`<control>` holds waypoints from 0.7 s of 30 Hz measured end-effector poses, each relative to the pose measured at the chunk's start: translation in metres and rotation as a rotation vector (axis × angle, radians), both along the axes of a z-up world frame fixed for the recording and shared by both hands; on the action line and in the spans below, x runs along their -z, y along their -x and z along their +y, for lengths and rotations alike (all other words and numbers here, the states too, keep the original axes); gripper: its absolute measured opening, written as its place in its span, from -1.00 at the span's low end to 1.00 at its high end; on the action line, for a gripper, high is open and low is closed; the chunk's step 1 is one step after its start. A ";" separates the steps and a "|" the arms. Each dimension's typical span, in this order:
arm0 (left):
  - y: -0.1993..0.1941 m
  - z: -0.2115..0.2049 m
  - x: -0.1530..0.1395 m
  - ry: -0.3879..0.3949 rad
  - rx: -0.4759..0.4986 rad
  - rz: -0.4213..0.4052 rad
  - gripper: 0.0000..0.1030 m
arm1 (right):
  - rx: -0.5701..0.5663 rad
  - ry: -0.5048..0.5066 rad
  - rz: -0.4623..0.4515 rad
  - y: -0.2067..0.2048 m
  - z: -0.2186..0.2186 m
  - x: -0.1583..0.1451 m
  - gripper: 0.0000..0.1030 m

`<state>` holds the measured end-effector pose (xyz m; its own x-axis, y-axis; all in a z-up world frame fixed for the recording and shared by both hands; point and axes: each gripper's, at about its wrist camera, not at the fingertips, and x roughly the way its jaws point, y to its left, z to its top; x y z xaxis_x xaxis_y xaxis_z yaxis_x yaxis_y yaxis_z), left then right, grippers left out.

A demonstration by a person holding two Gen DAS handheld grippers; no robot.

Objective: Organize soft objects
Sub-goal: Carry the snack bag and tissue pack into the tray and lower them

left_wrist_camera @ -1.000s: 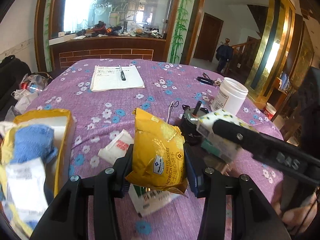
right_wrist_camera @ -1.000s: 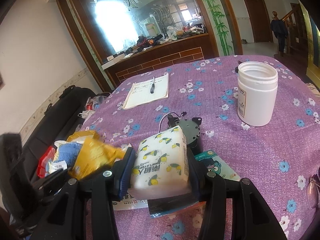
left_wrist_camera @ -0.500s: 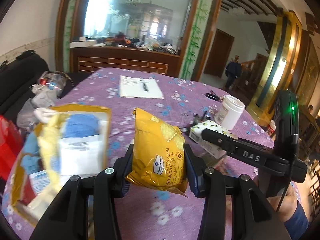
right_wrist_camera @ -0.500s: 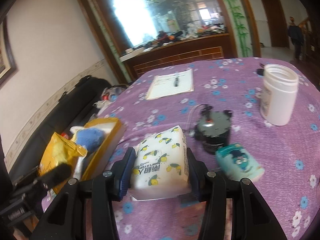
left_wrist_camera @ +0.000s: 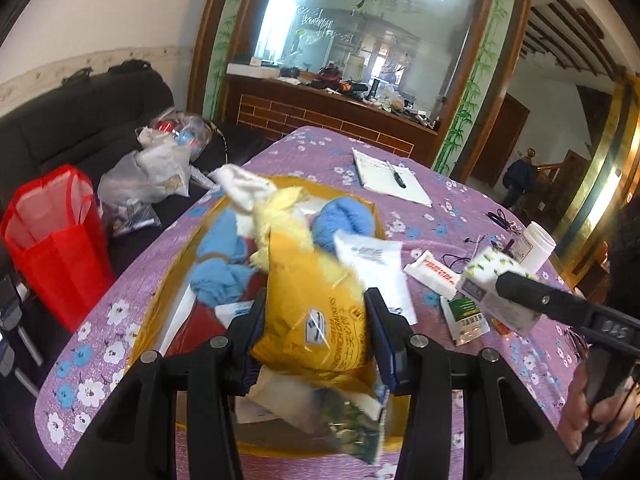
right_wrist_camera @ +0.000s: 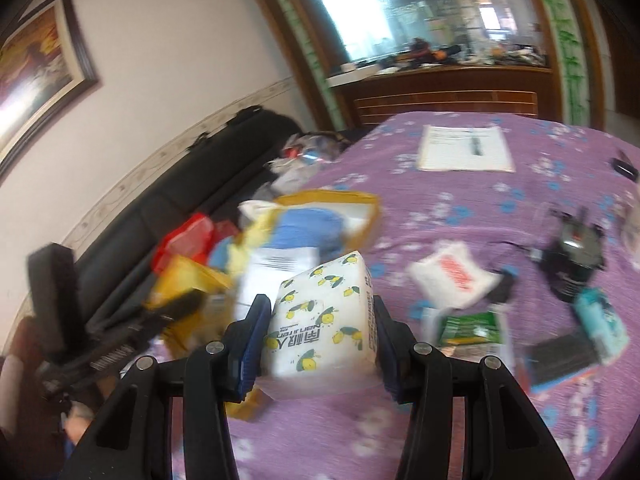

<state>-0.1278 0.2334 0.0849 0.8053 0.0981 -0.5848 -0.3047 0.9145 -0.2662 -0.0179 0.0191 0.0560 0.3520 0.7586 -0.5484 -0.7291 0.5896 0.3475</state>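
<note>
My left gripper [left_wrist_camera: 316, 334] is shut on a yellow cracker packet [left_wrist_camera: 316, 312] and holds it over the open yellow box [left_wrist_camera: 160, 312], which is full of blue cloth [left_wrist_camera: 218, 270], yellow cloth and white packets. My right gripper [right_wrist_camera: 320, 334] is shut on a white tissue pack with lemon prints [right_wrist_camera: 324, 316], in the air above the purple tablecloth just right of the yellow box [right_wrist_camera: 362, 204]. In the left wrist view the tissue pack [left_wrist_camera: 486, 276] and right gripper show at the right edge. The left gripper [right_wrist_camera: 132, 328] with its cracker packet [right_wrist_camera: 188, 284] appears blurred at the left of the right wrist view.
On the flowered tablecloth [right_wrist_camera: 500, 196] lie a white sachet with red print [right_wrist_camera: 452, 274], a green-labelled packet [right_wrist_camera: 468, 326], a teal packet [right_wrist_camera: 600, 322], a black motor [right_wrist_camera: 572, 256], a white jar [left_wrist_camera: 532, 246] and a notepad with pen [left_wrist_camera: 390, 178]. A red bag [left_wrist_camera: 56, 240] stands left of the table.
Both grippers have swung left with their loads. The cracker packet now hangs over the yellow box, and the tissue pack has come close beside that box.
</note>
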 end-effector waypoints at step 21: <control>0.001 0.032 0.024 0.050 -0.014 0.001 -0.12 | -0.098 0.132 -0.016 -0.002 0.151 0.012 0.07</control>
